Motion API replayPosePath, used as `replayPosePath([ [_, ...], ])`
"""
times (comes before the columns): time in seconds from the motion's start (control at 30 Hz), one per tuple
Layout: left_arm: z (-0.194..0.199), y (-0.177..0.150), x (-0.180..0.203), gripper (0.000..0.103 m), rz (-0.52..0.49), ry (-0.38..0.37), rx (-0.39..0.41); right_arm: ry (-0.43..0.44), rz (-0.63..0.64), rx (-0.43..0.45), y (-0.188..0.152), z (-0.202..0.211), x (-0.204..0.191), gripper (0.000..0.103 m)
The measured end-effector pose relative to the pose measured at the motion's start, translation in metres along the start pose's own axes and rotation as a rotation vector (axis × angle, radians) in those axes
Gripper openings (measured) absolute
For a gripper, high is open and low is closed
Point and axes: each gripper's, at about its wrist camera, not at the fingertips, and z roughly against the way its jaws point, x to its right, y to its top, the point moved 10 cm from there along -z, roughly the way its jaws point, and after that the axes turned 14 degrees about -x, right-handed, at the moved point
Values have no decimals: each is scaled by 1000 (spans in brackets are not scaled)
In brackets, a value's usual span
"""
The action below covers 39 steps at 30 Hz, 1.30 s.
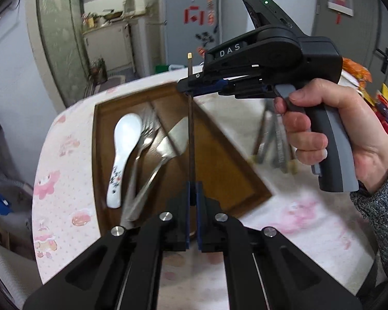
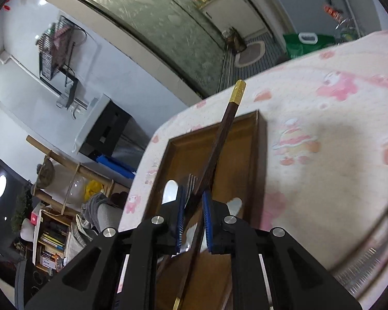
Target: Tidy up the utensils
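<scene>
Wooden and dark brown, the shallow tray (image 1: 235, 170) lies on a pink-patterned tablecloth (image 1: 64, 180), ahead of and below both grippers. Inside it, left of the left gripper (image 1: 193, 199), lie a white ceramic spoon (image 1: 124, 149) with a floral handle, a steel fork (image 1: 144, 139) and a steel spoon (image 1: 173, 139), close together. Each gripper pinches one dark chopstick with a gold tip. The left gripper's pads are pressed together on a chopstick (image 1: 190, 129) standing upright above the tray. The right gripper (image 2: 194, 219), held by a hand (image 1: 331, 134) in a grey knitted sleeve, clamps its chopstick (image 2: 219, 139) slanting up and forward over the tray.
</scene>
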Motion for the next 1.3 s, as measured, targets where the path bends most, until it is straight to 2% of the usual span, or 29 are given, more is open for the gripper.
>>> replayPosePath([
  [0.13, -17, -2, -15, 5, 12, 4, -28, -17, -1, -31, 4, -27, 5, 14],
  [0.33, -29, -4, -22, 5, 43, -17, -38, -30, 6, -43, 9, -41, 9, 14],
  [0.43, -30, -4, -21, 5, 33, -5, -40, -74, 35, -51, 9, -41, 6, 17],
  [0.5, -29, -3, -20, 6, 10, 21, -38, -81, 44, -45, 8, -36, 5, 24],
  [0.57, -29, -2, -22, 16, 12, 40, -35, -83, 51, -38, 7, -31, 2, 48],
  [0.63, -27, -1, -22, 37, 24, 39, -27, -73, 64, -33, 4, -24, -3, 55],
  [0.67, -26, -2, -22, 42, 26, 36, -25, -81, 70, -30, 3, -21, -5, 57],
  [0.7, -25, -2, -22, 46, 27, 42, -26, -86, 77, -29, 1, -17, -7, 58],
  [0.73, -23, -3, -22, 56, 30, 55, -22, -86, 81, -27, 0, -12, -9, 61],
  [0.77, -20, -3, -22, 60, 34, 61, -12, -84, 87, -22, -2, -6, -11, 62],
  [0.9, -6, -2, -11, 63, 35, 25, 26, -99, 143, 22, -13, 39, -17, 62],
  [1.0, 4, 2, 13, 65, -2, 0, 52, -154, 182, 68, -22, 81, -8, 62],
  [1.17, 13, 13, 66, 66, -88, -84, 92, -226, 140, 131, -38, 141, 36, 62],
  [1.3, 5, 21, 108, 66, -153, -122, 88, -237, 72, 153, -42, 164, 75, 62],
])
